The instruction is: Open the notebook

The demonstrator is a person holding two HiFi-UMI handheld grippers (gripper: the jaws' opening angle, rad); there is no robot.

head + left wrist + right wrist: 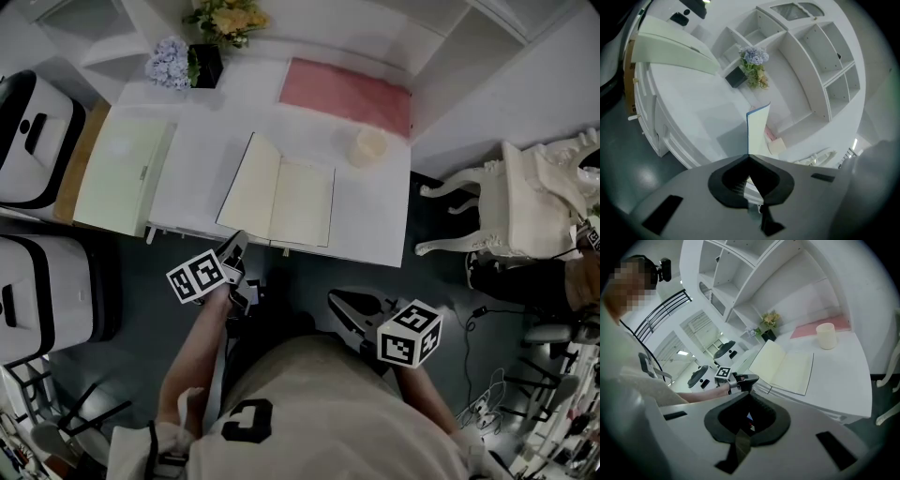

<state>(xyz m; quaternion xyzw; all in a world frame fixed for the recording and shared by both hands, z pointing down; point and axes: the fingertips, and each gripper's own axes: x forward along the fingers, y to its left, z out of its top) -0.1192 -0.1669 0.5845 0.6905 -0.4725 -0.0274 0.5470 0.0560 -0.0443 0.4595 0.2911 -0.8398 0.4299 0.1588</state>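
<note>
The notebook (277, 197) lies open on the white desk (375, 225), showing cream blank pages; its left leaf is slightly raised. In the left gripper view it appears as an upright leaf (757, 131) just beyond the jaw tips. My left gripper (236, 248) is at the desk's front edge, just short of the notebook's near left corner, shut and empty (749, 156). My right gripper (349, 302) hangs below the desk's front edge, away from the notebook (785, 366), jaws together with nothing between them (749, 393). The left gripper (745, 379) also shows in the right gripper view.
A cream cup (368, 147) and a pink mat (347, 94) sit behind the notebook. A pale green pad (122, 173) lies at the desk's left, flowers (225, 19) at the back. A white chair (506, 202) stands right; white-and-black machines (33, 141) stand left.
</note>
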